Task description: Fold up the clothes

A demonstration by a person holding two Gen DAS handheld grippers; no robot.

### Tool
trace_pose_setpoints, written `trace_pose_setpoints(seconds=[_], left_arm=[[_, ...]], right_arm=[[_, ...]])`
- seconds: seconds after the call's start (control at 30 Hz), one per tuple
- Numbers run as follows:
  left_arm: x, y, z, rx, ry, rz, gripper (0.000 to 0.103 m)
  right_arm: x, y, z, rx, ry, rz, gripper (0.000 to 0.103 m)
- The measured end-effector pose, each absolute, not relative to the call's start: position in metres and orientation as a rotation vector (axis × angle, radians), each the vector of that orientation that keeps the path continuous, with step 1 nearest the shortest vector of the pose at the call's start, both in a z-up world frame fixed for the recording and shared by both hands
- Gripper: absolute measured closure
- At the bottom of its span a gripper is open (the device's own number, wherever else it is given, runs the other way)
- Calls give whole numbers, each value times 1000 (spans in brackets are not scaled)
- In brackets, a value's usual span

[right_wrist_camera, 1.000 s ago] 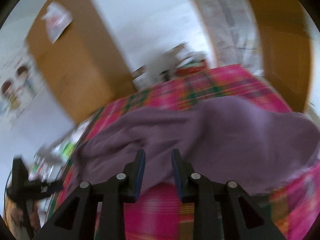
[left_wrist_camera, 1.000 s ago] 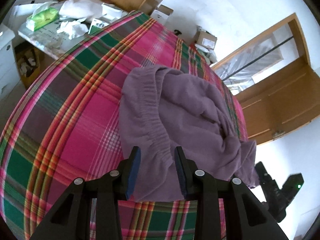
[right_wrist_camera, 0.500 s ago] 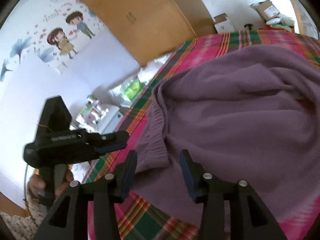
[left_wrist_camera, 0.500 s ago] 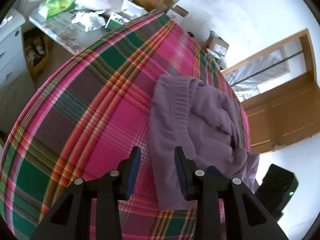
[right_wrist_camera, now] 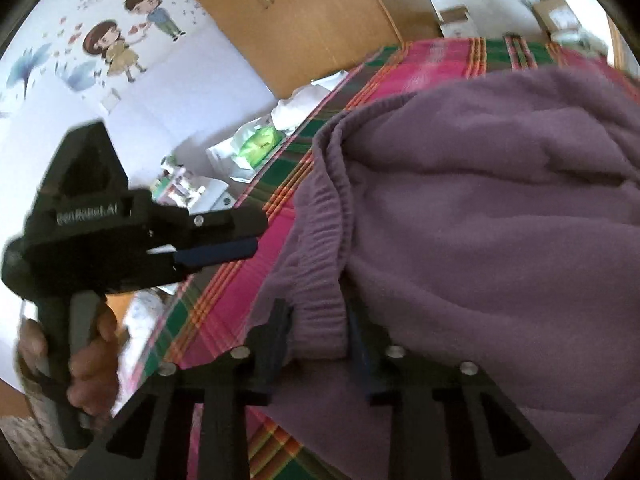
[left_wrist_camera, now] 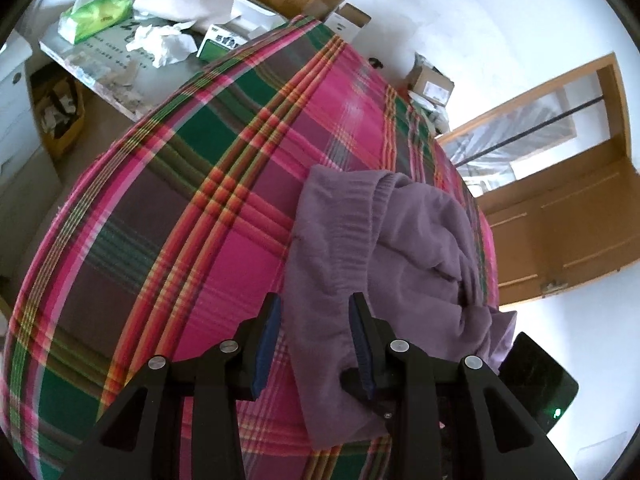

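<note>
Purple fleece garment with a ribbed elastic waistband lies bunched on the bed with the pink-and-green plaid cover, toward its right side and near the close edge, crumpled rather than flat; no neat fold is visible.

Left gripper: jaws apart at a medium gap, hovering over the near hem of the garment, cloth showing between the fingers but nothing pinched. Right gripper: jaws also apart, straddling the waistband (the frame is slightly blurred, so whether the pads touch the fabric is unclear).

Step in hand, as a judgement: lining up grasps on the waistband end, either to spread the garment flat or to carry an edge over for a fold; the bunched state fits both. Next move calls for closing on the waistband edge through one layer set only, both grippers level.

View differences: the left wrist view shows the garment's whole outline, a cluttered side table with a green tissue pack and a wooden door. The right wrist view shows the left gripper from the side with a hand on its grip, a wall with cartoon stickers, and the gathered waistband close up.
</note>
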State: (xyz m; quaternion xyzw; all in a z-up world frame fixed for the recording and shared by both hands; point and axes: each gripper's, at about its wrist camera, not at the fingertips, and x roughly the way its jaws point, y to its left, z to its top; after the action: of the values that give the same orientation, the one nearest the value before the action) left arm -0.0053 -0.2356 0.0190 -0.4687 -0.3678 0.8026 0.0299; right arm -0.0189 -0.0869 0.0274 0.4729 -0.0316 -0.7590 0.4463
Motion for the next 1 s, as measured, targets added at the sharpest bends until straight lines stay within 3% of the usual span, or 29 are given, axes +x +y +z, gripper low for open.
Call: trace_pose_setpoints(seconds=[0.27, 0.53, 0.67, 1.0], left_arm=[[0, -224, 38, -1448, -1046, 2481, 68], [-9, -215, 51, -1501, -923, 2535, 68], [-23, -203, 47, -1556, -817, 2515, 56], [-43, -194, 26, -1703, -668, 2533, 55]], right_arm=[[18, -82, 65, 946, 34, -1962, 76], [42, -106, 67, 855, 196, -1976, 76], [46, -114, 61, 858, 211, -1971, 76], [60, -124, 55, 800, 293, -1945, 77]])
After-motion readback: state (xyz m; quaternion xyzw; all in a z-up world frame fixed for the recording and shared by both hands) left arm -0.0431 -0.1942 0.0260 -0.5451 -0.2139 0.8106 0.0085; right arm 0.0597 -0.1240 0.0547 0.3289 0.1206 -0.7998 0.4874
